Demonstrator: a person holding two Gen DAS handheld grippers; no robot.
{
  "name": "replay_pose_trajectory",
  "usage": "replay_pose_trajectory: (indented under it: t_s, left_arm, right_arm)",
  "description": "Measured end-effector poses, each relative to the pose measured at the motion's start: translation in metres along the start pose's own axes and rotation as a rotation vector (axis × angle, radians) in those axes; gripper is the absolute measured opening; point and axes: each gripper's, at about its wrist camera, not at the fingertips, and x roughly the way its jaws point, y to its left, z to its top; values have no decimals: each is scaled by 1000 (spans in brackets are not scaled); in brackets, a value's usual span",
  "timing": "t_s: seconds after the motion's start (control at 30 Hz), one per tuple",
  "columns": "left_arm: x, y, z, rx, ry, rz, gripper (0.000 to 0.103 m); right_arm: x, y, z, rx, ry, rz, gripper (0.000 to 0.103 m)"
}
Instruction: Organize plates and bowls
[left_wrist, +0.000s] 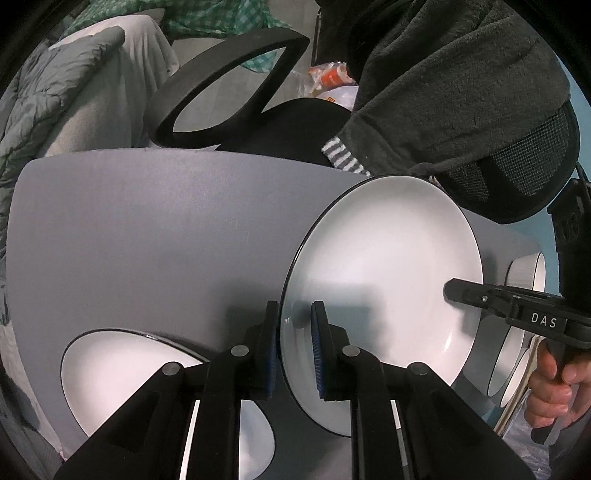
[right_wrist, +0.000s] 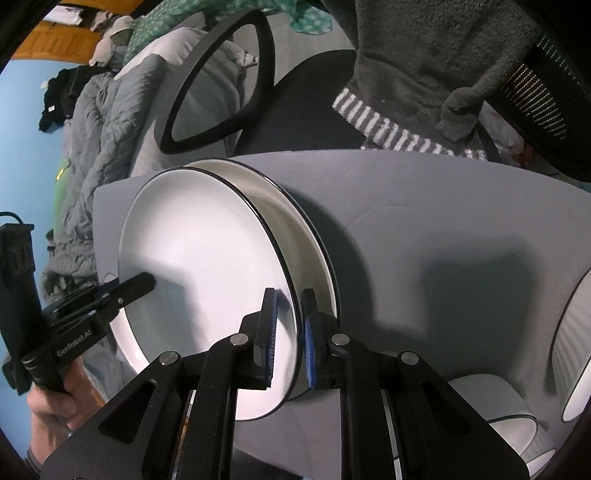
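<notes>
I hold the large white round plate with a thin black rim (left_wrist: 384, 280) between my two grippers, one on each side of its edge. My left gripper (left_wrist: 295, 332) is nearly closed, its blue-padded fingers (left_wrist: 317, 354) clamped on the plate's rim. My right gripper (right_wrist: 288, 332) is likewise narrow, pinching the opposite rim. The plate hangs tilted above the grey counter (left_wrist: 147, 221). In the right wrist view a second white black-rimmed plate (right_wrist: 295, 221) lies just behind and under it, on the counter. Another white plate (left_wrist: 110, 369) lies flat on the counter near my left gripper. White ribbed bowls (right_wrist: 576, 350) sit at the counter's right side. A black office chair (left_wrist: 229, 81) draped with a dark grey fleece (left_wrist: 461, 74) stands beyond the counter
</notes>
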Motion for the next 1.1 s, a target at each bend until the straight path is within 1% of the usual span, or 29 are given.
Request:
replay_pose_trajectory:
  t_s: [0.1, 0.23, 0.27, 0.3, 0.33, 0.4, 0.47, 0.57, 0.67, 0.73, 0.77, 0.87, 0.9, 0.97, 1.0, 1.03, 1.1]
  left_arm:
    - [1, -1, 1, 14, 1, 9, 16]
    - [1, -6, 0, 39, 9, 46, 20]
    - [2, -8, -1, 44, 13, 63, 20]
    - [3, -8, -2, 48, 16, 73, 21]
    - [3, -9, -3, 50, 17, 79, 23]
    - [1, -9, -5, 49, 8, 88, 27]
    - [-2, -9, -7, 42, -5, 90, 27]
    - [-4, -7, -9, 27, -8, 83, 29]
    - [-10, -6, -12, 18, -21, 85, 33]
    - [-15, -7, -14, 16, -34, 83, 39]
    - [-18, -7, -15, 14, -43, 85, 40]
    - [-26, -9, -18, 11, -64, 84, 42]
    - [-28, -9, -19, 11, -71, 85, 45]
    - [-35, -10, -23, 13, -90, 88, 48]
    - [-36, -11, -25, 15, -94, 90, 53]
    - [-38, -12, -26, 17, -99, 90, 55]
    - [-42, -13, -31, 23, -106, 89, 56]
  right_arm:
    - [1, 4, 2, -11, 19, -26, 17]
    - [0, 10, 4, -17, 16, -103, 18]
    - [-2, 12, 5, -16, 14, -115, 27]
    - [-3, 13, 6, -12, 19, -99, 35]
    - [-4, 13, 7, -6, 25, -93, 37]
    - [-2, 16, 8, -14, 40, -115, 38]
    - [0, 18, 8, -21, 56, -132, 40]
    - [2, 20, 8, 4, 76, -158, 42]
    - [2, 22, 7, 18, 81, -187, 42]
    - [2, 25, 6, 21, 80, -206, 43]
    - [1, 27, 4, 18, 79, -213, 45]
    - [0, 30, 1, 24, 63, -198, 56]
    - [0, 30, -1, 29, 54, -190, 58]
    - [-2, 30, -3, 33, 35, -186, 59]
    - [-3, 30, -4, 36, 29, -186, 60]
    - [-4, 31, -6, 38, 20, -190, 60]
    - [-4, 32, -8, 36, 9, -198, 60]
